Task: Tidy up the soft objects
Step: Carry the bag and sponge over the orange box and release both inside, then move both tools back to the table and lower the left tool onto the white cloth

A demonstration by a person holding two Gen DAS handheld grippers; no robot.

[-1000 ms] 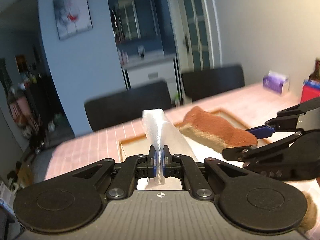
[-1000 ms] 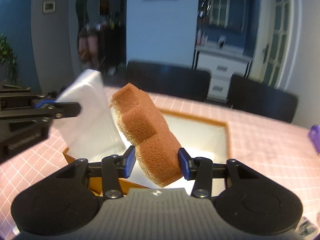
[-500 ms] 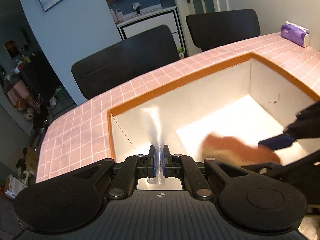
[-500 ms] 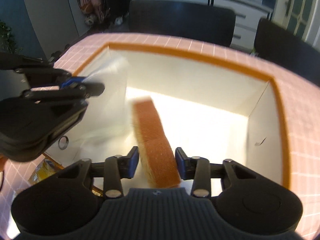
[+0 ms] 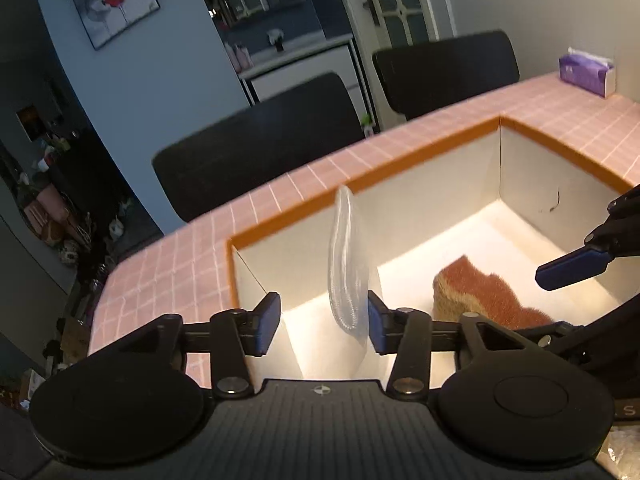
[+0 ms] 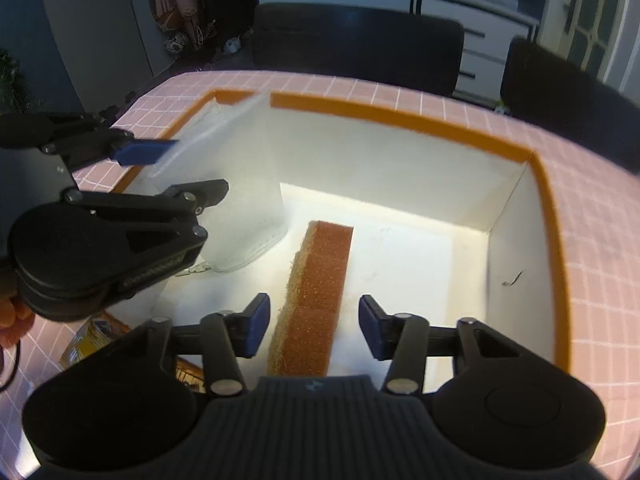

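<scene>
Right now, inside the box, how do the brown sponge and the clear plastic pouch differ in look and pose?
The brown sponge is opaque, thick and coarse; the clear plastic pouch is thin and see-through. The sponge rests on its long edge on the box floor; the pouch stands taller, reaching the rim. The sponge sits between the right gripper's open jaws, the pouch between the left gripper's. Both are inside the box, with neither clamped.

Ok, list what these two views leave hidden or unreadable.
- Left wrist view: the sponge's near end, behind the left claw.
- Right wrist view: the clear pouch's lower left, behind the left claw; its contents are unreadable.
- Right wrist view: the yellow packet beside the box, cut off, print too small.
</scene>
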